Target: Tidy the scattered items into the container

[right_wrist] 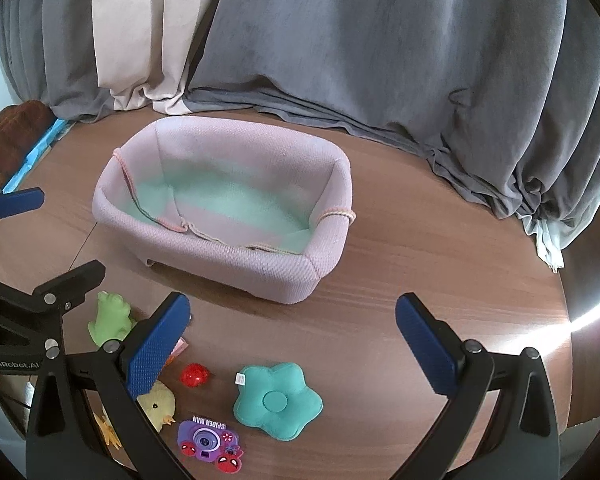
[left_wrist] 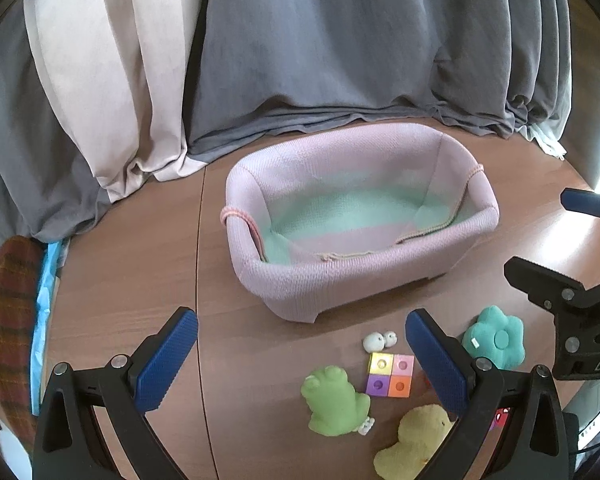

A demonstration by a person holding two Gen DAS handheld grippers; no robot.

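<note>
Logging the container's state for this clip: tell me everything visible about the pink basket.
The pink basket is a soft, knitted-looking oblong tub with rounded corners, pale pink outside and banded mint green and pink inside. A pink cord handle loops at each short end, and cord edging runs along the inner near wall. It stands upright on the wooden table, raised on short feet, near the grey curtain. It looks empty. Nothing touches it; both grippers and the toys sit apart in front.

The pink basket (right_wrist: 236, 216) is unobstructed from above, its interior holding nothing. Bare desk (right_wrist: 400, 264) is left open to its right. The near-left approach is crowded by the green frog (right_wrist: 110, 318), red toy (right_wrist: 195, 374), teal flower cushion (right_wrist: 278, 400) and purple camera toy (right_wrist: 211, 442). The far side is closed off by grey curtains (right_wrist: 380, 60).
</note>
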